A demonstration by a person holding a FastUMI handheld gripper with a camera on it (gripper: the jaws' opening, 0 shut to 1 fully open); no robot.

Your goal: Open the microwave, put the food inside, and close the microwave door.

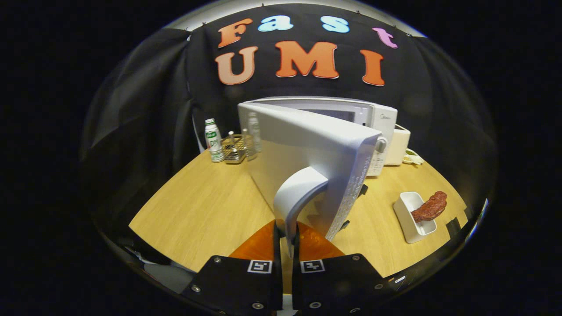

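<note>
My hand-held gripper [287, 239] is clamped narrow on the door handle [298, 193]. The microwave [373, 118] door [307, 149] is swung out edge-on toward me; its logo is too small to read. The food [430, 206] lies lengthwise across a white tray [410, 219], right on the bench [197, 206].

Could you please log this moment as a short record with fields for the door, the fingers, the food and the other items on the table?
door: microwave door swung partly open, microwave behind it
fingers: gripper closed on the door handle, one finger each side
food: reddish piece of food lying across a white dish, beyond the door's free edge, not yet inside
other items: white bottle, wire rack, clear bottle
surface: wooden table
</note>
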